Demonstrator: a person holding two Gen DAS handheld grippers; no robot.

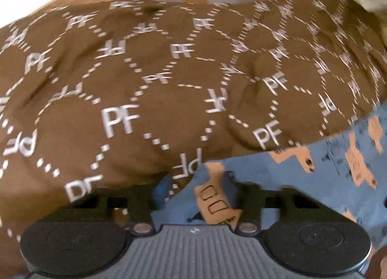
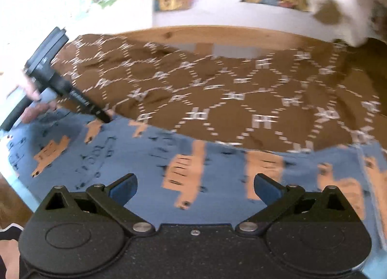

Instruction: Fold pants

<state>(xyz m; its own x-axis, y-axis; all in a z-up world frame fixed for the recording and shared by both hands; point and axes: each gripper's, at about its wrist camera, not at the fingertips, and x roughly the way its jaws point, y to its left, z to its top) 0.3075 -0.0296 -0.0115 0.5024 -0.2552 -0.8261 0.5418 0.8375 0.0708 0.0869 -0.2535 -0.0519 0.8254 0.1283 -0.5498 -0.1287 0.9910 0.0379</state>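
My right gripper [image 2: 194,186] is matte black with blue pads [image 2: 266,188] and silver screws; the left gripper [image 1: 194,190] has a ribbed grey centre. Bare fingers [image 2: 31,90] show mid-left.

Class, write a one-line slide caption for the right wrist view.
Open right gripper hovers over blue patterned pants on a brown blanket; left gripper touches their far edge.

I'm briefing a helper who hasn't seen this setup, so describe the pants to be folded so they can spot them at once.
Find the wooden frame at the back; below it lies a blue sheet printed with orange trucks. The pants are spread across it: wrinkled brown fabric covered in white dotted hexagons and PF lettering, the only brown cloth there.
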